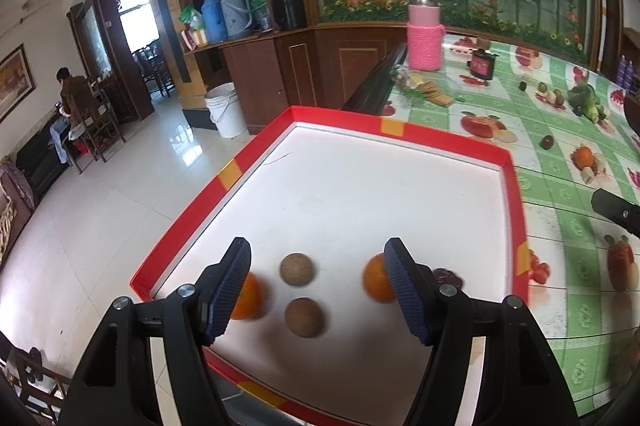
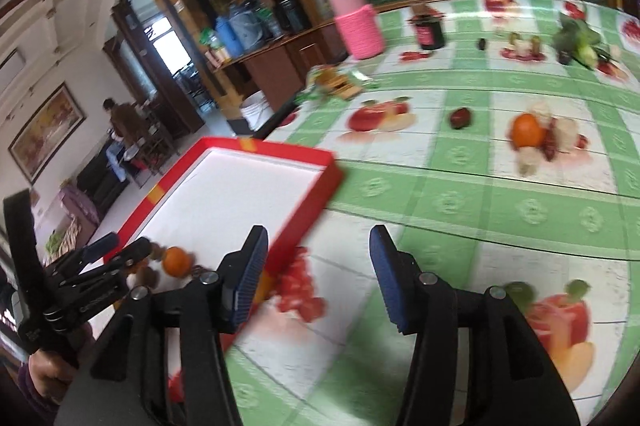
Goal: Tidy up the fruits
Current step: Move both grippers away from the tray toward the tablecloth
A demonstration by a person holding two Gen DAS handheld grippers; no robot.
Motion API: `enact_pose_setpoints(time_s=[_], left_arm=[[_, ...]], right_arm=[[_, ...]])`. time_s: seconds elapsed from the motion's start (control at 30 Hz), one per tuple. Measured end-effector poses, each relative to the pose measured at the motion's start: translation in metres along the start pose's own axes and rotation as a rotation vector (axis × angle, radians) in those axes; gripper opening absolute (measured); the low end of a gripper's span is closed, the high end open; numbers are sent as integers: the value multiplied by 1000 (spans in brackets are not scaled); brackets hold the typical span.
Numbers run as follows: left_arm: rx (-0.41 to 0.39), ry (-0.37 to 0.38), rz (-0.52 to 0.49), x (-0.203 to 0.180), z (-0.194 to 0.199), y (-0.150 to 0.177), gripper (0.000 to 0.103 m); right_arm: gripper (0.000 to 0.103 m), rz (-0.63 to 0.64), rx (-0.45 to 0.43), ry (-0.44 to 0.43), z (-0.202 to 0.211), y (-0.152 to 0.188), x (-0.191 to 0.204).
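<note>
A red-rimmed white tray (image 1: 404, 130) sits at the table's left edge. In it lie two oranges (image 1: 376, 284) (image 1: 248, 296), two brown round fruits (image 1: 297, 269) (image 1: 305, 317) and a dark red fruit (image 1: 448, 276). My left gripper (image 1: 318, 290) is open and empty above them. My right gripper (image 2: 318, 276) is open and empty over the tablecloth beside the tray (image 2: 292, 150). On the cloth lie an orange (image 2: 528, 130) and a dark red fruit (image 2: 461, 118); these also show in the left wrist view, orange (image 1: 584, 157), dark fruit (image 1: 547, 142).
A pink knit-sleeved bottle (image 1: 425, 34), a dark jar (image 1: 483, 62), crackers (image 1: 432, 92), small fruits (image 1: 550, 92) and green vegetables (image 1: 586, 102) stand at the table's far side. The tablecloth (image 2: 480, 210) has printed fruit pictures. The floor drops off left of the tray.
</note>
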State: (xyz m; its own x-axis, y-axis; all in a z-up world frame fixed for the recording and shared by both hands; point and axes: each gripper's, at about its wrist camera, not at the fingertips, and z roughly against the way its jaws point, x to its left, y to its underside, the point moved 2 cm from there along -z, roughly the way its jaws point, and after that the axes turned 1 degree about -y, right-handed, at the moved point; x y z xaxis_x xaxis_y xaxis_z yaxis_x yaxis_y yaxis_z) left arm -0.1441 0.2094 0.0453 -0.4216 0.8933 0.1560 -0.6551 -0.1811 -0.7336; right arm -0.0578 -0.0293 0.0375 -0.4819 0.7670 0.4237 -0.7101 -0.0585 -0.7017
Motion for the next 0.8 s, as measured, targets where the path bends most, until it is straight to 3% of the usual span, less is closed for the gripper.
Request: enact_pose_setpoints(time_s=[0.37,0.8], left_arm=[[-27,135,-138,-79,24,-12,75],[-9,232,-270,-156,31,-27,75]], right_arm=[[55,-180,-67,142,53,-10,-108],[55,-168,-76,231,28,-55,-147]])
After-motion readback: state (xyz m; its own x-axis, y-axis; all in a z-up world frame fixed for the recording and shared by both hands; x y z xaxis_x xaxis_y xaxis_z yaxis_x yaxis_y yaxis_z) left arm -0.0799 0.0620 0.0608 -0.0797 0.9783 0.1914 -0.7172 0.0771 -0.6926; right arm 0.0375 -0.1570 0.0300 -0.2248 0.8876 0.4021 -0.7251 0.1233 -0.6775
